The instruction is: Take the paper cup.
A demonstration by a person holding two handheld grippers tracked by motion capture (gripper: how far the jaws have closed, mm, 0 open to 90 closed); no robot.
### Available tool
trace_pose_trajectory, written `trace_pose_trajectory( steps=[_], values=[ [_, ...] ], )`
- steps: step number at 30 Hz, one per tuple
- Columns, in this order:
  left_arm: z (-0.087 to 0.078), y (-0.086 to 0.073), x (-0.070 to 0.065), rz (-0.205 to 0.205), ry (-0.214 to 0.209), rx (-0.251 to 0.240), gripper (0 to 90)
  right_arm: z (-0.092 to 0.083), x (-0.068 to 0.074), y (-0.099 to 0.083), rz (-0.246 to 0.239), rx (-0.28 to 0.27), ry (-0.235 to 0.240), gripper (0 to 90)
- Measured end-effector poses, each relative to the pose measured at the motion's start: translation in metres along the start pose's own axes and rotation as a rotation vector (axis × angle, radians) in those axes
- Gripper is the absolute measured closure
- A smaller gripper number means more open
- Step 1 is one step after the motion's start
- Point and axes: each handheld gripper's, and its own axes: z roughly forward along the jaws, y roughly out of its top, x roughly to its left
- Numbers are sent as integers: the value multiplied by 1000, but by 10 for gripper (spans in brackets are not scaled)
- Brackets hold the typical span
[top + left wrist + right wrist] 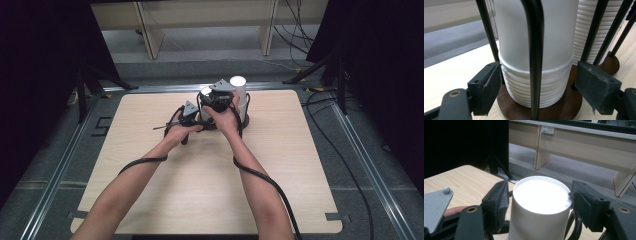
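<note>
A stack of upturned white cups (pixel 536 50) stands on a round brown base (pixel 564 105) inside black wire rods (pixel 535 62). My left gripper (pixel 539 75) straddles the ribbed rims low on that stack. Its jaws stand close on each side, and a thin gap shows at the right pad (pixel 594 82). In the right gripper view my right gripper (pixel 540 197) is shut on the top white cup (pixel 541 195), pads against both sides near its flat end. From above, both grippers, left (pixel 197 120) and right (pixel 212 97), meet at the holder at the table's far middle.
A second cup stack (pixel 594 30) stands on its own base just behind and to the right, and is seen from above as a white cylinder (pixel 238 85). The wooden table (pixel 280 165) spreads bare around the hands. Black stands and cables lie past its far edge.
</note>
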Motion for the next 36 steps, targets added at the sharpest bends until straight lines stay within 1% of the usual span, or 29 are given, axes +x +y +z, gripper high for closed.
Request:
trace_pose_trajectory(
  steps=[1, 2, 4, 6, 7, 8, 10, 11, 12, 13, 14, 16, 17, 19, 21, 22, 23, 25, 26, 27, 28, 29, 30, 31, 32, 33, 34, 35, 36],
  values=[
    [0, 0, 0, 11, 1, 7, 207, 0, 0, 0, -3, -6, -10, 325],
    [2, 1, 0, 15, 3, 7, 206, 0, -1, 1, -15, 1, 0, 326],
    [2, 1, 0, 14, 7, 12, 207, 1, -1, 1, -17, 0, -1, 328],
    [3, 1, 1, 4, 6, 8, 217, 1, -1, 2, -19, 0, 0, 336],
    [3, 1, 1, 2, 8, 10, 221, 1, -1, 1, 8, 0, -11, 345],
    [4, 1, 1, 5, 12, 19, 221, 1, -1, 1, 12, 1, -7, 346],
    [5, 2, 0, 15, 9, 25, 223, 3, -1, 1, 0, -1, -12, 350],
    [5, 2, 0, 15, 9, 25, 223, 3, -2, 1, -13, -1, -9, 352],
    [5, 2, 0, 20, 14, 30, 221, 3, -2, 1, -10, -3, -7, 354],
    [5, 2, 0, 20, 15, 31, 221, 3, -1, 1, 17, 3, -4, 354],
    [5, 2, 0, 20, 16, 30, 221, 2, -1, 1, 32, 16, 3, 355],
    [5, 2, 0, 17, 15, 32, 221, 2, -1, 1, 32, 9, -1, 356],
    [5, 2, 0, 16, 15, 32, 221, 3, -1, 0, 6, -10, -15, 356],
    [5, 2, 0, 16, 15, 32, 221, 2, -1, 0, 6, -7, -13, 358],
    [5, 2, 0, 17, 15, 33, 221, 3, 0, 0, 23, -8, 0, 358],
    [6, 2, 0, 16, 15, 32, 221, 3, 0, 0, 23, -8, 0, 358],
    [6, 2, 0, 13, 14, 32, 221, 2, -1, 1, 6, -10, -14, 360],
    [6, 2, 0, 13, 14, 30, 221, 2, -1, 2, 16, -15, -13, 361],
    [6, 2, 0, 13, 14, 30, 221, 1, -1, 3, 12, -13, -1, 361],
    [6, 2, 0, 12, 14, 29, 221, 1, -1, 4, -3, -16, -7, 361],
    [5, 2, 1, 28, 17, 43, 220, 1, -1, 5, 0, -9, 2, 361],
    [5, 2, 1, 28, 17, 43, 220, 1, -1, 5, 0, -9, 2, 361],
    [5, 2, 1, 27, 17, 42, 220, 0, 1, 5, 23, -5, -5, 362],
    [5, 2, 1, 27, 16, 43, 220, 0, 1, 5, 24, -7, 1, 362],
    [5, 2, 1, 27, 16, 43, 220, 1, -1, 5, -12, -22, -6, 362],
    [5, 2, 1, 28, 17, 43, 220, 1, -1, 5, -5, -31, 1, 362],
    [5, 2, 1, 29, 16, 44, 220, -1, 0, 6, 17, -19, -5, 362],
    [5, 2, 1, 28, 16, 44, 221, -1, -1, 7, -4, -32, -10, 362],
    [5, 2, 1, 30, 18, 46, 221, -1, -1, 8, 1, -34, -6, 363]
  ],
)
